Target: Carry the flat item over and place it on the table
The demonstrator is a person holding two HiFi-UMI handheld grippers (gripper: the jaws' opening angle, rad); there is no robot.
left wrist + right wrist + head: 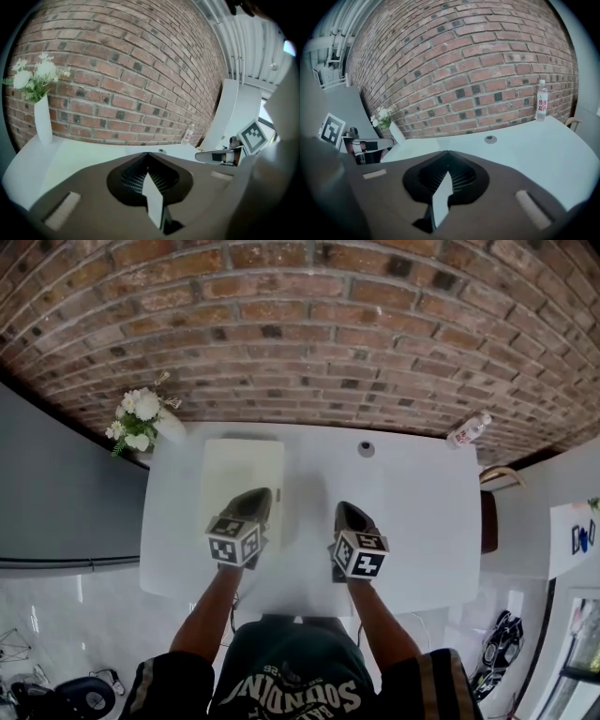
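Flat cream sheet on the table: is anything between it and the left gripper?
Nothing visible. The flat cream rectangular sheet lies on the white table, and the left gripper, jaws shut, hangs over its near right part. The white flower vase stands aside.

This is a room indoors, maybe in a home or an office; which one is hard to tell. A big white bench [422, 521] lies under the fingers [251, 504]. Past the fingers, behind the bench, stands a red brick wall [309, 334]. Far to the left of the fingers, a white vase [171, 427] with white flowers [139, 416] sits on the bench corner. Far to the right of them stands a water bottle [469, 430]. The floor [75, 615] is white and shiny.
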